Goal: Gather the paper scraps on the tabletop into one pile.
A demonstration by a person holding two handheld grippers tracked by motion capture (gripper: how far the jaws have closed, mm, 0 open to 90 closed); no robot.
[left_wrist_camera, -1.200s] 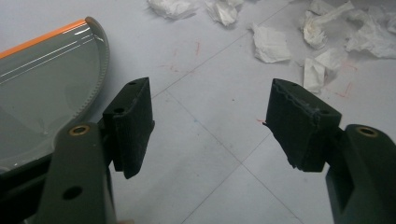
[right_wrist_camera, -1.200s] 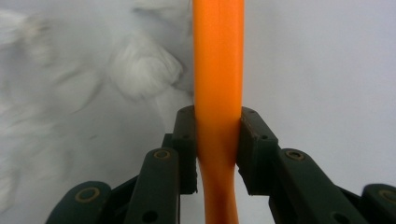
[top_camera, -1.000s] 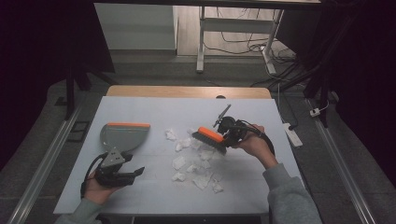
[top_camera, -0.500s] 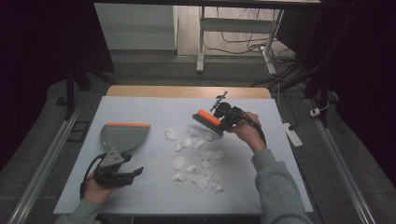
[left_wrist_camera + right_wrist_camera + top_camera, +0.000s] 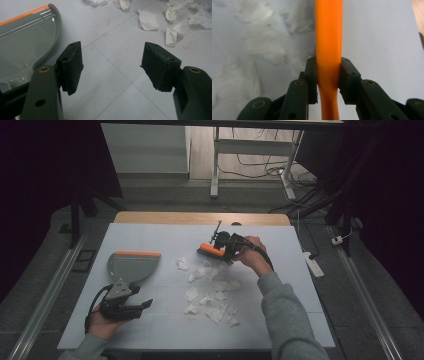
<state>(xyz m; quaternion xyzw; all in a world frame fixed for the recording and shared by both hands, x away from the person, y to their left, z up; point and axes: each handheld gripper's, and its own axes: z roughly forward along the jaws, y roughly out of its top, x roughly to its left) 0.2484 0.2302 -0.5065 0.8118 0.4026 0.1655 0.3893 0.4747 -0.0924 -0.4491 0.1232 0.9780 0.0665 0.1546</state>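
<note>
the dustpan (image 5: 131,265) lies on the table (image 5: 165,330) at the left, a grey, smooth half-round scoop with a ridged curved rim and a straight orange lip, and its pan holds nothing. the paper scraps (image 5: 212,295), white, crumpled and torn, lie loose on the pale table top between the two hands, well apart from the pan. the right gripper (image 5: 226,250) is clamped on the brush (image 5: 210,252), an orange plastic piece; in the right gripper view its smooth orange handle (image 5: 328,37) runs straight up between the pads and away from the camera. in the high view the brush's long axis lies roughly across the table, at the far edge of the scraps. the left gripper (image 5: 145,304) rests near the front edge, just below the dustpan, jaws spread wide with bare table between them.
</note>
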